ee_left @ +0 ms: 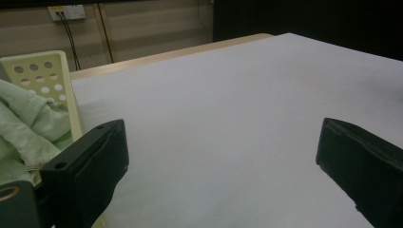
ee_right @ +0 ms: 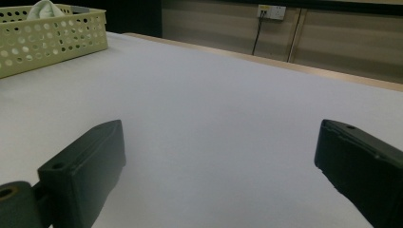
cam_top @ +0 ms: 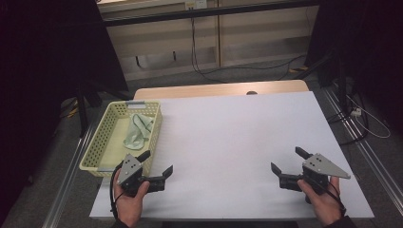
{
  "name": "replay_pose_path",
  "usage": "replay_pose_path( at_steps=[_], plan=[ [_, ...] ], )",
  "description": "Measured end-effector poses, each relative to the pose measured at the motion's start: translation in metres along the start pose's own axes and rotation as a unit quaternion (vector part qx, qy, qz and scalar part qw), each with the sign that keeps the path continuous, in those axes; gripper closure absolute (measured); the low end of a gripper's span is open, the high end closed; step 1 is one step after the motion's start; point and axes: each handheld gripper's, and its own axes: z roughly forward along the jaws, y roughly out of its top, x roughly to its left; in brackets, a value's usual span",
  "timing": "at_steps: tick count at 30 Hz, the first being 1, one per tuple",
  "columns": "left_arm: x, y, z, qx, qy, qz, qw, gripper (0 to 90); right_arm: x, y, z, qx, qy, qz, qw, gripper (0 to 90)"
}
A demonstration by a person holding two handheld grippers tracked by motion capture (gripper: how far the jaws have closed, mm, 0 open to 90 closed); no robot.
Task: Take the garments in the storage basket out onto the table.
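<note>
A pale yellow perforated basket [cam_top: 102, 129] stands at the table's left edge with a light green cloth [cam_top: 138, 129] crumpled inside. My left gripper [cam_top: 157, 164] is held just in front of the basket's near right corner, open, nothing between its jaws. In the left gripper view the basket's wall [ee_left: 45, 78] and the cloth [ee_left: 26, 126] lie to the left of the jaws. My right gripper [cam_top: 288, 160] is open near the front right of the white table sheet [cam_top: 237, 142], empty. The right gripper view has the basket [ee_right: 47, 40] far off at upper left.
The white sheet covers a wooden table whose far edge [cam_top: 218, 89] shows bare. Beyond it are a wall panel with a socket [ee_right: 272, 11] and cables on the floor [cam_top: 247, 69]. Dark stands flank both sides.
</note>
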Motion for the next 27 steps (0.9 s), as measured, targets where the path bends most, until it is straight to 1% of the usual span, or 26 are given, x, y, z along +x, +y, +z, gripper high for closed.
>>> replay_pose_path(
  at_steps=[4,5,7,8,10,11,12,14,15,16,17,19,21,23,25,26,27],
  plan=[
    [0.001,0.002,-0.001,0.009,-0.003,0.002,1.0,3.4,0.0,0.0,0.001,0.001,0.0,0.001,1.0,2.1],
    [0.001,0.004,-0.001,0.015,-0.004,0.004,0.9999,3.8,0.0,0.0,0.001,0.002,0.003,0.0,1.0,2.1],
    [0.002,0.005,-0.002,0.017,-0.004,0.004,0.9998,4.0,0.001,0.0,0.002,0.003,0.003,-0.001,1.0,2.1],
    [0.005,0.007,-0.004,0.022,0.003,0.002,0.9998,4.0,0.001,0.0,0.002,0.004,0.004,-0.001,1.0,2.1],
    [0.007,0.008,-0.005,0.03,0.007,-0.004,0.9995,4.0,0.001,0.0,0.002,0.003,0.005,-0.002,1.0,2.1],
    [0.007,0.008,-0.005,0.03,0.007,-0.004,0.9995,4.1,0.001,0.0,0.002,0.003,0.005,-0.002,1.0,2.1],
    [0.01,0.01,-0.006,0.035,0.016,-0.002,0.9993,4.1,0.001,0.0,0.003,0.004,0.005,-0.002,1.0,2.1],
    [0.011,0.011,-0.007,0.036,0.017,-0.001,0.9992,4.1,0.001,0.0,0.003,0.004,0.005,-0.003,1.0,2.0],
    [0.012,0.012,-0.007,0.033,0.015,-0.005,0.9993,4.1,0.001,0.0,0.003,0.004,0.005,-0.003,1.0,2.0],
    [0.013,0.013,-0.007,0.035,0.012,-0.005,0.9993,4.1,0.002,0.0,0.003,0.005,0.006,-0.004,1.0,2.1],
    [0.015,0.014,-0.007,0.036,0.012,0.0,0.9993,4.1,0.002,0.0,0.004,0.005,0.006,-0.005,1.0,2.1],
    [0.017,0.016,-0.007,0.035,0.012,0.0,0.9993,4.1,0.002,0.0,0.004,0.006,0.007,-0.005,0.9999,2.1],
    [0.019,0.017,-0.007,0.035,0.009,-0.006,0.9993,4.1,0.003,0.0,0.005,0.007,0.008,-0.004,0.9999,2.0],
    [0.021,0.018,-0.007,0.037,0.01,-0.003,0.9993,4.3,0.002,0.0,0.005,0.006,0.008,-0.004,0.9999,2.0],
    [0.023,0.019,-0.007,0.039,0.013,-0.006,0.9991,4.7,0.002,0.0,0.004,0.007,0.008,-0.004,0.9999,2.0],
    [0.026,0.021,-0.007,0.039,0.011,-0.012,0.9991,4.7,0.002,0.0,0.005,0.007,0.008,-0.005,0.9999,2.0],
    [0.026,0.021,-0.007,0.039,0.011,-0.012,0.9991,4.7,0.002,0.0,0.005,0.007,0.008,-0.005,0.9999,2.0]
  ],
)
